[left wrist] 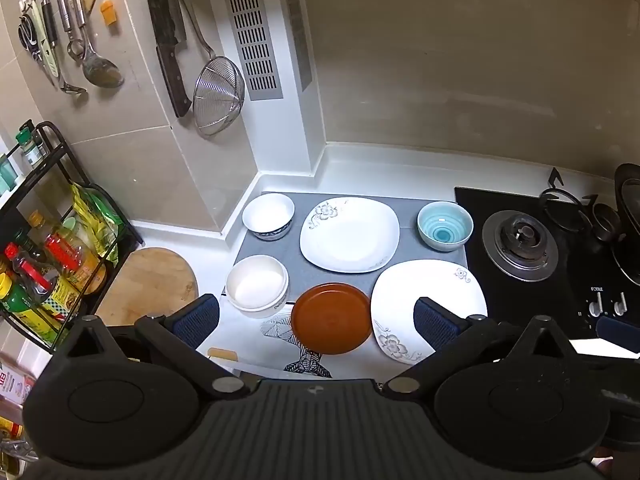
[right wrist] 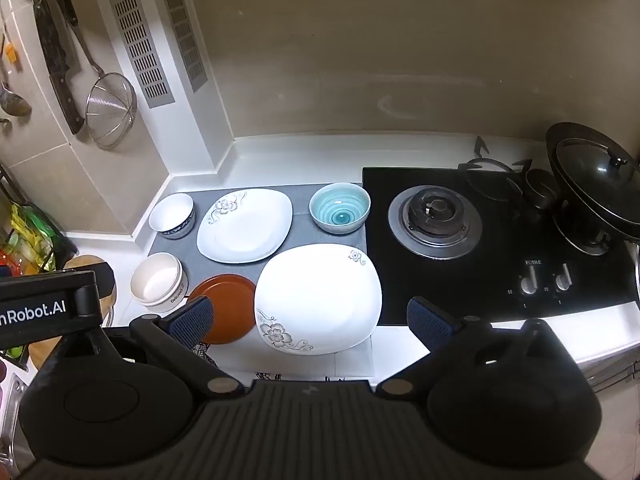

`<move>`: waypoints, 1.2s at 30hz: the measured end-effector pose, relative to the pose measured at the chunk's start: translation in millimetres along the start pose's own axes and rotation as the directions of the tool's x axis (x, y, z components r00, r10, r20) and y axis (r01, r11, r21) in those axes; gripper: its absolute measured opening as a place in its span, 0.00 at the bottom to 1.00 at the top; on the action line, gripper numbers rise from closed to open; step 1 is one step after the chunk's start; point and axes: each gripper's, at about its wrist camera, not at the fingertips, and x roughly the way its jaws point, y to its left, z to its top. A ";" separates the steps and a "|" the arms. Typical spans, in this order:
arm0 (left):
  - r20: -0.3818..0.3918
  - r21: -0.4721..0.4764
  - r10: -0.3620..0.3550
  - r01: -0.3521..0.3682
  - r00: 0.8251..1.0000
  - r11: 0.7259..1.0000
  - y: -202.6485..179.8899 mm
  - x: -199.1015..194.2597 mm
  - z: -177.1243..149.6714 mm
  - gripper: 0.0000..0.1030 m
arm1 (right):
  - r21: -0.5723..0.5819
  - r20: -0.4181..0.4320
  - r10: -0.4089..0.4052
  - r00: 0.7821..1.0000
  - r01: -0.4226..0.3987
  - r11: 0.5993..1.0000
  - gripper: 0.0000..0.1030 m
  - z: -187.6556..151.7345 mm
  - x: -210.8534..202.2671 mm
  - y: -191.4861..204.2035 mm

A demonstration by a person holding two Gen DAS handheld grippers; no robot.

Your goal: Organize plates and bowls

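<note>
We hold both the left hand-held gripper [left wrist: 316,322] and right hand-held gripper [right wrist: 310,318] wide and empty above the bench [right wrist: 280,152], where two white plates [right wrist: 318,298], a brown plate [right wrist: 228,306] and three bowls [right wrist: 339,208] lie unstacked, so gathering likely starts next.

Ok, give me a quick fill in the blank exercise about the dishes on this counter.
1. The bowl nearest the stove has a ____ inside.
2. The round plate is ____ in colour.
3. The counter holds ____ square white plates.
4. Both grippers' jaws stand ____, holding nothing.

Missing words: blue; brown; two; open
</note>
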 end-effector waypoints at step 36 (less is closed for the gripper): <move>-0.001 -0.011 -0.027 0.027 1.000 1.000 19.4 0.5 -15.8 1.00 | -0.032 -0.011 0.000 1.000 -0.001 0.999 1.00 -5.7 -4.7 19.0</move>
